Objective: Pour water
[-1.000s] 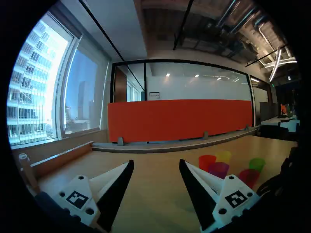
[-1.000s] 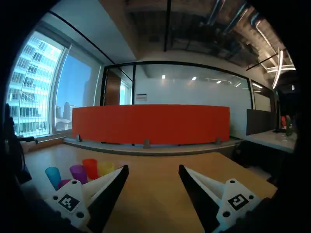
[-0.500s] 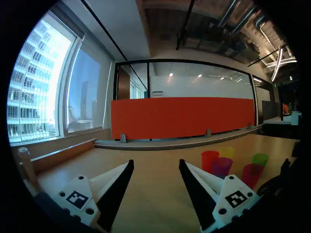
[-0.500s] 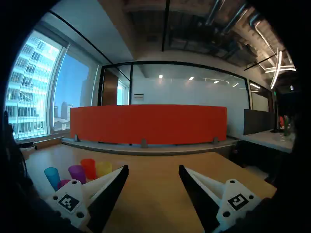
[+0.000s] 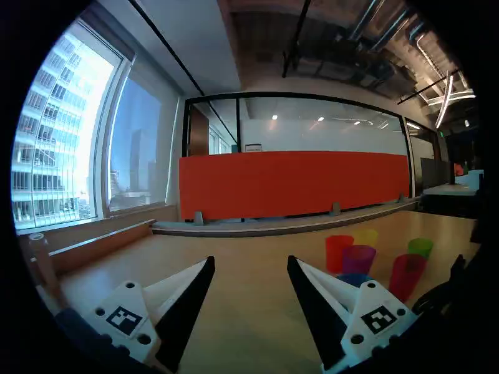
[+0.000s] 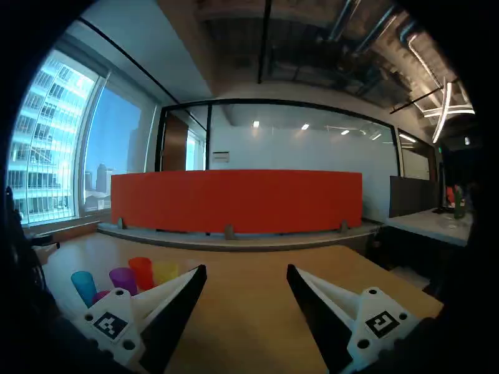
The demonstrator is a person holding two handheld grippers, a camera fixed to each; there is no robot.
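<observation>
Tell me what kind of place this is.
Probably an open-plan office, high up: a long wooden desk with an orange divider, a glass wall of a meeting room behind it, and a window facing towers.

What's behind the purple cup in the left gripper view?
The yellow cup stands behind the purple cup; only its top shows, the rest is covered. Farther back runs the orange partition.

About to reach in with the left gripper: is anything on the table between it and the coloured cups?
Nothing visible. Bare wooden table lies between the open left gripper and the cups, which cluster ahead to its right.
</observation>
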